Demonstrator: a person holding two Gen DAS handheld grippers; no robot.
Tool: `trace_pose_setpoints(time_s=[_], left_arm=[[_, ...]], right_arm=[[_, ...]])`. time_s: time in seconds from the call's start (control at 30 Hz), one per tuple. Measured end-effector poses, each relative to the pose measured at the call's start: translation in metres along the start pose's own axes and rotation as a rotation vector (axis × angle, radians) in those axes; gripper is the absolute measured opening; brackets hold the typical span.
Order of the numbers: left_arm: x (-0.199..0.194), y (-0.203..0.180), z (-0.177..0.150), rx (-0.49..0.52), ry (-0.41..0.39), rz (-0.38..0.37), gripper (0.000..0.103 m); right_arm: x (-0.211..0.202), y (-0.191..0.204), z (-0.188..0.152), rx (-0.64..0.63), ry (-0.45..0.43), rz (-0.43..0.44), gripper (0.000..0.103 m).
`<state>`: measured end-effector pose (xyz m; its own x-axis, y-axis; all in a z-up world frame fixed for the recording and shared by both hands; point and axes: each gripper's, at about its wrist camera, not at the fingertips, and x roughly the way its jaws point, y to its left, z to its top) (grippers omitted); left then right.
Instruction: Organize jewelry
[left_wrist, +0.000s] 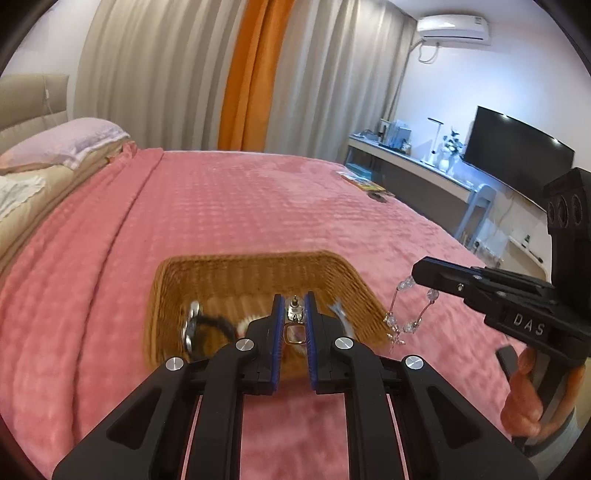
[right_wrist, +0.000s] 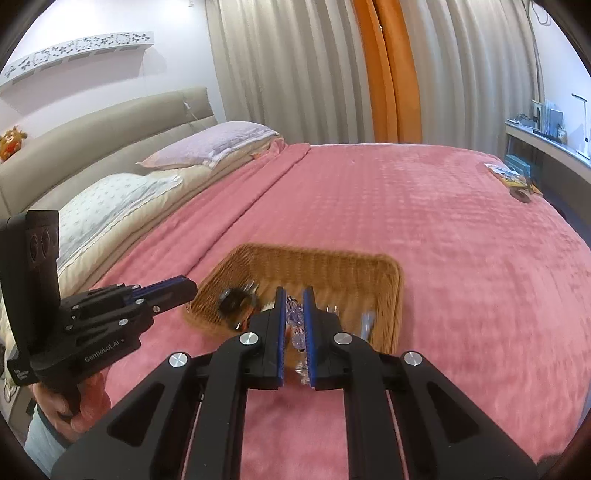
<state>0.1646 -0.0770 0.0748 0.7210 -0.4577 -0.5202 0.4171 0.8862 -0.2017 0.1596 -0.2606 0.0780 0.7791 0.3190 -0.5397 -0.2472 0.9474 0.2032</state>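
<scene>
A home bedroom: pink-covered bed, pillows, curtains, wall air conditioner.

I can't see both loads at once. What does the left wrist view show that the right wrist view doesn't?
Only the left wrist view: the left gripper shut on a small metal pendant, the crystal bead strand dangling from the right gripper, and a TV. Only the right wrist view: the beads clamped close-up. Both: wicker basket, pink bedspread.

Pink-blanketed bed, grey curtains
</scene>
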Motion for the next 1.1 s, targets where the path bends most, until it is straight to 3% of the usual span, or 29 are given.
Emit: trace_pose_setpoints(time_s=[0.33,0.57,0.6,0.63,0.7,0.8,0.87,0.93,1.1], left_arm=[[0.109,0.042,0.016,-0.11,0.14,-0.014,0.009],[0.142,0.052,0.006,-0.147,0.219,-0.023,0.01],[0.143,0.053,0.006,-0.158,0.221,-0.025,0.014],[0.141,0.054,0.006,-0.169,0.22,-0.034,0.029],[0.132,0.057,0.006,-0.186,0.195,-0.042,0.047],[0.114,0.055,0.009,-0.179,0.162,-0.049,0.048],[0.098,0.052,0.011,-0.173,0.135,-0.048,0.055],[0.072,0.048,0.011,-0.171,0.09,-0.035,0.066],[0.006,0.038,0.002,-0.167,-0.013,-0.014,0.074]], right_arm=[[0.11,-0.029,0.011,0.056,0.118,-0.056,0.007],[0.137,-0.043,0.002,0.094,0.177,-0.072,0.007],[0.137,-0.044,0.001,0.102,0.178,-0.072,0.008],[0.137,-0.046,0.0,0.116,0.185,-0.064,0.008],[0.134,-0.05,0.0,0.134,0.183,-0.041,0.008],[0.118,-0.05,0.001,0.137,0.166,-0.037,0.01],[0.103,-0.048,0.002,0.143,0.148,-0.023,0.018],[0.08,-0.044,0.0,0.143,0.115,-0.01,0.033],[0.02,-0.023,-0.015,0.105,0.028,-0.012,0.045]])
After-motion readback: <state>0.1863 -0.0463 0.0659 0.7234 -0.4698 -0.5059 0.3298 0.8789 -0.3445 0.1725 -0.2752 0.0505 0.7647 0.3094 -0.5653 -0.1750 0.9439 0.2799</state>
